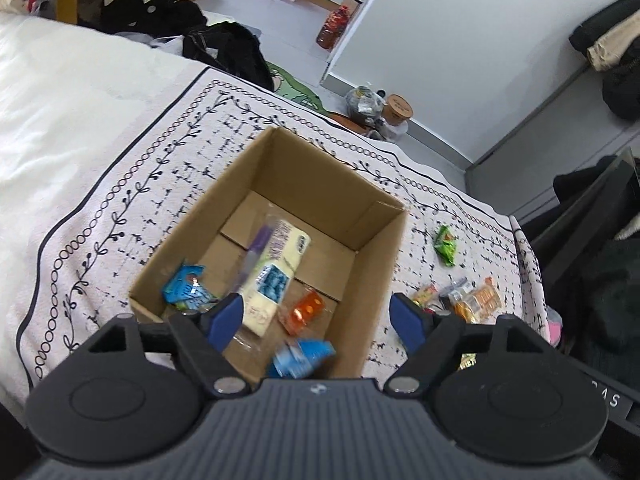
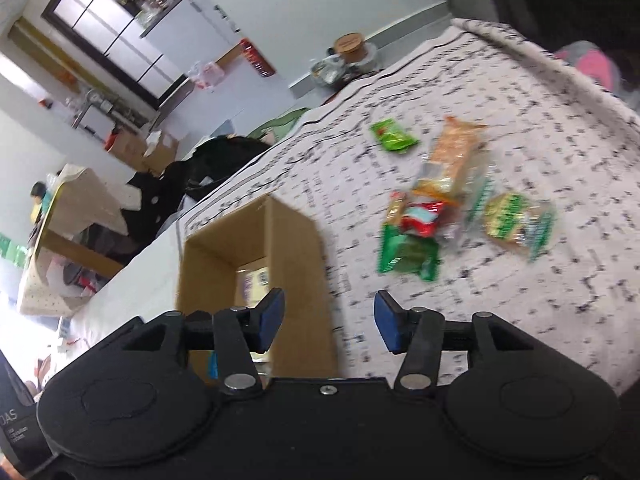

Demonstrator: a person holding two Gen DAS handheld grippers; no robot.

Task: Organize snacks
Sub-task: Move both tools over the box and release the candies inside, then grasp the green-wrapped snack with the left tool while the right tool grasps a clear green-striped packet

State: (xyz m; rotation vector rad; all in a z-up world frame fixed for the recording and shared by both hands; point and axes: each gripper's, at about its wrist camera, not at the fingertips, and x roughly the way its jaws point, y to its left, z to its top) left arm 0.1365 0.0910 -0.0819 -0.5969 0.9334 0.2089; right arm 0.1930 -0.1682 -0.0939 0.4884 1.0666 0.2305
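An open cardboard box [image 1: 376, 240] [image 2: 296, 264] stands on a patterned cloth. Inside it lie a long cream and purple packet [image 1: 272, 268], a blue packet [image 1: 186, 288], an orange packet [image 1: 304, 310] and a blurred blue packet [image 1: 302, 358] near the front wall. My left gripper [image 1: 318, 318] hovers open above the box's near side, nothing between its fingers. My right gripper [image 2: 329, 322] is open over the box's right wall. Loose snacks lie right of the box: a small green packet [image 2: 392, 136] [image 1: 446, 244], an orange cracker pack [image 2: 450, 160], a red packet [image 2: 422, 218], a green packet [image 2: 406, 254] and a round green-labelled pack [image 2: 514, 220].
The cloth [image 1: 120, 216] covers a bed with a white blanket [image 1: 68, 92] at the left. Beyond the bed's far edge are dark clothes [image 1: 228, 48], jars on the floor [image 1: 380, 106] and a white wall [image 1: 460, 40]. Dark furniture [image 1: 592, 220] stands at the right.
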